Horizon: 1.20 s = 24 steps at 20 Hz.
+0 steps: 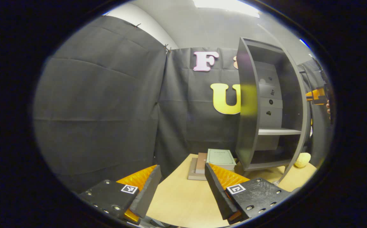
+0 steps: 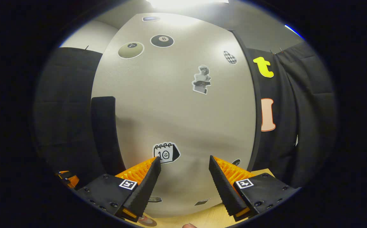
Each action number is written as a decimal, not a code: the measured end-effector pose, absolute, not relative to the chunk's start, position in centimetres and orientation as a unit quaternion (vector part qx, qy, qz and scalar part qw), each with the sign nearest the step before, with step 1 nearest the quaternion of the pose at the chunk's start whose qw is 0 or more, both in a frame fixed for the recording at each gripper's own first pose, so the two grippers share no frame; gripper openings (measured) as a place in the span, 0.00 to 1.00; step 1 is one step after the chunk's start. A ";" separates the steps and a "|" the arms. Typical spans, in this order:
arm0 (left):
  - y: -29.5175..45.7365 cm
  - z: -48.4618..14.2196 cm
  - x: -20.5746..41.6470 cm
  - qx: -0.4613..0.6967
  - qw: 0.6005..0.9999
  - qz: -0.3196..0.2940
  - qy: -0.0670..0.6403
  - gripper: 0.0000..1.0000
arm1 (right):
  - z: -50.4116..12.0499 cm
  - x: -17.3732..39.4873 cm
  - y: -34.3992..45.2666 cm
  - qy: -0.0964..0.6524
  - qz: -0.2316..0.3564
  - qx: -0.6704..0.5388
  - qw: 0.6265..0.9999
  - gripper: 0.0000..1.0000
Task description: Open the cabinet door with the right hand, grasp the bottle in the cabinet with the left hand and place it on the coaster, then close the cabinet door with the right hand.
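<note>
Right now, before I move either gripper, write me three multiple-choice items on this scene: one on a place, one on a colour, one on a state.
1. Where is the stack of books?
A. On the cabinet's shelf
B. On the table beside the cabinet
C. On top of the cabinet

2. What colour is the top book?
A. Red
B. Dark blue
C. Pale green

3. How is the left gripper?
A. Open, holding nothing
B. Shut on a bottle
C. Shut on a book

Answers:
1 B: in the left gripper view the stack of books lies on the table, next to the cabinet.
2 C: its cover is pale green.
3 A: the left gripper has its fingers wide apart with only the table between them.
</note>
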<state>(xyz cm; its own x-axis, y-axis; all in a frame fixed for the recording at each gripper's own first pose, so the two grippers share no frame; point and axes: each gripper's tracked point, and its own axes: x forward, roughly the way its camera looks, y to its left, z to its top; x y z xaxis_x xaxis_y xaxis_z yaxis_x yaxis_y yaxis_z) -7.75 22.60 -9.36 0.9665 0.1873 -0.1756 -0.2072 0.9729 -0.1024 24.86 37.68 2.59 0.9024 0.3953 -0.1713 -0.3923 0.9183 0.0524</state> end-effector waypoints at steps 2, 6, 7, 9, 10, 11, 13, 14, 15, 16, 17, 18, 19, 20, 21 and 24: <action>22.7 -9.6 -7.8 -0.060 0.988 0.110 0.085 0.86 | 2.8 24.5 38.5 0.077 0.196 -0.010 0.977 0.97; 22.8 -10.1 -7.4 -0.057 0.987 0.128 0.083 0.84 | 3.1 23.6 38.7 0.066 0.188 -0.019 0.980 0.97; 22.8 -10.1 -7.4 -0.056 0.986 0.130 0.083 0.84 | 3.1 23.6 38.6 0.067 0.186 -0.013 0.980 0.97; 23.0 -10.1 -7.5 -0.054 0.986 0.133 0.082 0.84 | 2.9 23.8 38.4 0.069 0.183 0.001 0.981 0.97; 23.0 -10.1 -7.5 -0.052 0.986 0.134 0.078 0.84 | 2.8 23.7 38.3 0.070 0.183 0.009 0.981 0.97; 23.0 -10.0 -7.4 -0.050 0.987 0.134 0.075 0.84 | 2.6 23.5 38.4 0.073 0.185 0.018 0.980 0.97; 23.0 -10.0 -7.6 -0.043 0.988 0.132 0.070 0.84 | 2.1 23.3 38.4 0.078 0.186 0.033 0.979 0.97; 22.8 -9.8 -7.7 -0.041 0.988 0.129 0.068 0.86 | 1.8 23.4 38.8 0.079 0.185 0.039 0.979 0.97; 22.7 -9.6 -7.7 -0.041 0.989 0.126 0.067 0.84 | 1.5 23.3 39.0 0.081 0.183 0.044 0.979 0.96; 22.6 -9.5 -7.8 -0.042 0.990 0.120 0.065 0.84 | 1.4 23.4 39.2 0.081 0.181 0.047 0.979 0.97; 22.5 -9.4 -7.8 -0.045 0.990 0.114 0.063 0.84 | 1.3 23.4 39.3 0.080 0.176 0.049 0.980 0.97; 22.4 -9.2 -7.9 -0.047 0.991 0.108 0.061 0.84 | 1.3 23.3 39.3 0.079 0.171 0.051 0.981 0.97; 22.3 -9.0 -7.9 -0.047 0.992 0.102 0.059 0.84 | 1.3 23.3 39.3 0.079 0.166 0.053 0.982 0.97; 22.1 -8.9 -8.0 -0.048 0.993 0.095 0.058 0.84 | 1.2 23.1 39.2 0.081 0.162 0.055 0.982 0.97; 21.9 -8.7 -8.1 -0.048 0.993 0.087 0.056 0.84 | 1.2 23.0 39.2 0.083 0.159 0.058 0.982 0.97; 21.6 -8.0 -8.3 -0.048 0.996 0.068 0.041 0.84 | 2.1 22.6 38.8 0.073 0.154 0.070 0.983 0.97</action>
